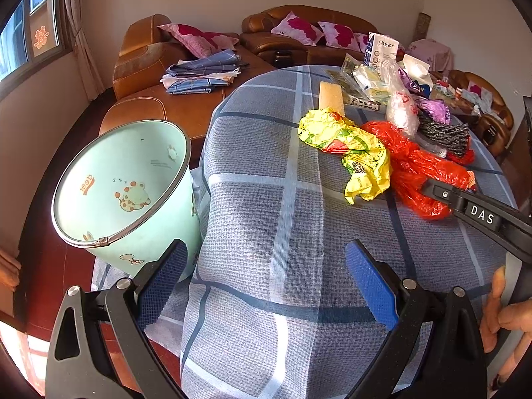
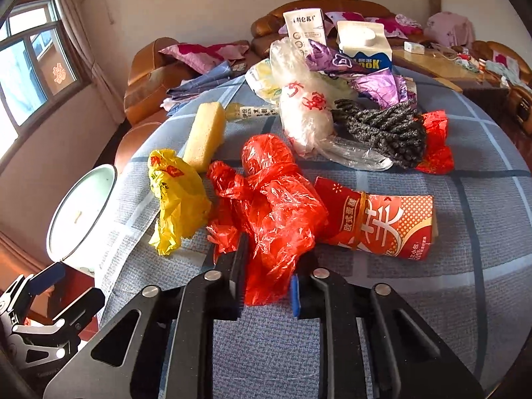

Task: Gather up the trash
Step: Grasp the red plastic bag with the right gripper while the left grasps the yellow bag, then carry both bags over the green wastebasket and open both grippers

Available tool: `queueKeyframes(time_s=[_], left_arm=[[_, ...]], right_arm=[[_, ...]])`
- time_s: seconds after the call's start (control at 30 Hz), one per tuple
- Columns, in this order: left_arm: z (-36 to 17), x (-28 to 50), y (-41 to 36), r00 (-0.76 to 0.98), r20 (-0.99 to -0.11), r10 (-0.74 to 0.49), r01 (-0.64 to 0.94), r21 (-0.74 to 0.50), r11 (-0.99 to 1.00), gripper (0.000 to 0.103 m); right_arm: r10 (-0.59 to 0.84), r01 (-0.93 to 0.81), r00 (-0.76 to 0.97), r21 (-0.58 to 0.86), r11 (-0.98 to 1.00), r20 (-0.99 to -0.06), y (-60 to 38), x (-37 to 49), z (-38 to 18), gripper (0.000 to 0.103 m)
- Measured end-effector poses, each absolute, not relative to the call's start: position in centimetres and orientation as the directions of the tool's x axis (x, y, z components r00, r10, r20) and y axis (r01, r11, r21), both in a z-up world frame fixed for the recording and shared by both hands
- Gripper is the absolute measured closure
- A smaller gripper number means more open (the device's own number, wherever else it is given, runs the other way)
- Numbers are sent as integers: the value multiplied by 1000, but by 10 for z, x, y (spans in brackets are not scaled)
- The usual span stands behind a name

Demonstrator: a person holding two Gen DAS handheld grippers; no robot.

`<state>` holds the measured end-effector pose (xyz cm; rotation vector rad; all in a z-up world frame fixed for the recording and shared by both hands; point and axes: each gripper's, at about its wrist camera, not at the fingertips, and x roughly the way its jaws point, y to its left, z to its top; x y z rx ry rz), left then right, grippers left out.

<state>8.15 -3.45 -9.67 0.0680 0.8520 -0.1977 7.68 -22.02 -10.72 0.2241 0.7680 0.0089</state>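
Note:
A pile of trash lies on the round table with the blue checked cloth (image 1: 266,199). A red plastic bag (image 2: 272,206) lies at the near edge of the pile, and my right gripper (image 2: 269,282) is shut on its near end. A yellow plastic bag (image 2: 176,199) lies just left of it, also seen in the left wrist view (image 1: 352,146). A mint green trash bin (image 1: 126,186) stands left of the table. My left gripper (image 1: 262,282) is open and empty above the cloth near the bin.
Further back lie a yellow sponge (image 2: 206,133), a clear bag (image 2: 306,113), dark yarn (image 2: 385,129), a red snack packet (image 2: 385,222), purple wrappers (image 2: 375,83) and milk cartons (image 2: 365,46). Brown leather sofas (image 1: 149,66) stand behind the table.

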Motion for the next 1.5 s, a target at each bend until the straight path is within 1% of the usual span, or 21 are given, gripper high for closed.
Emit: queueKeyframes(time_s=[0.07, 0.23, 0.33, 0.37, 0.5, 0.57, 0.6, 0.7, 0.73, 0.77, 0.8, 0.83, 0.9, 1.07, 1.23, 1.5], left_arm=[[-95, 82, -37, 646, -749, -149, 202, -21, 979, 9], [-86, 89, -47, 665, -725, -177, 216, -39, 976, 10], [-78, 97, -61, 687, -700, -195, 232, -43, 972, 11], [-75, 101, -67, 694, -691, -202, 236, -47, 971, 11], [-67, 116, -95, 706, -664, -247, 257, -86, 963, 13], [-70, 123, -111, 711, -661, -238, 258, -70, 964, 21], [-74, 127, -118, 709, -665, -235, 259, -64, 964, 26], [-89, 141, -129, 674, -706, -218, 239, -70, 968, 32], [-94, 145, -129, 656, -720, -225, 234, -88, 968, 42], [-100, 147, -128, 638, -733, -235, 235, -105, 966, 49], [-105, 149, -127, 622, -743, -247, 239, -121, 964, 61], [-108, 149, -125, 615, -745, -258, 241, -133, 961, 64], [-107, 145, -121, 636, -732, -246, 232, -123, 965, 66], [-93, 132, -108, 701, -680, -216, 235, -65, 970, 68], [-77, 116, -91, 729, -643, -237, 261, -58, 963, 68], [-64, 103, -67, 739, -651, -174, 221, -10, 975, 68]], right_arm=[[84, 69, 755, 206, 976, -650, -222, 70, -100, 89], [59, 76, 868, 249, 965, -494, -238, 41, -67, 90], [1, 114, 909, 252, 961, -417, -250, 24, -51, 90], [-27, 138, 914, 248, 959, -405, -254, 20, -49, 90], [-110, 231, 903, 253, 939, -416, -275, 14, -53, 90], [-125, 255, 895, 260, 932, -428, -283, 12, -59, 90], [-130, 261, 892, 259, 930, -433, -286, 12, -61, 90], [-142, 285, 882, 268, 920, -450, -293, 14, -70, 90], [-139, 287, 878, 273, 918, -457, -295, 12, -74, 90], [-135, 289, 874, 277, 916, -466, -297, 13, -77, 90], [-132, 292, 871, 283, 914, -472, -298, 14, -80, 90], [-129, 292, 870, 288, 912, -476, -297, 15, -83, 90], [-131, 296, 868, 288, 911, -480, -296, 17, -87, 90], [-128, 294, 870, 292, 910, -476, -292, 17, -87, 90], [-129, 281, 886, 295, 913, -446, -284, 10, -75, 90], [-93, 232, 897, 282, 931, -432, -262, 4, -64, 90]])
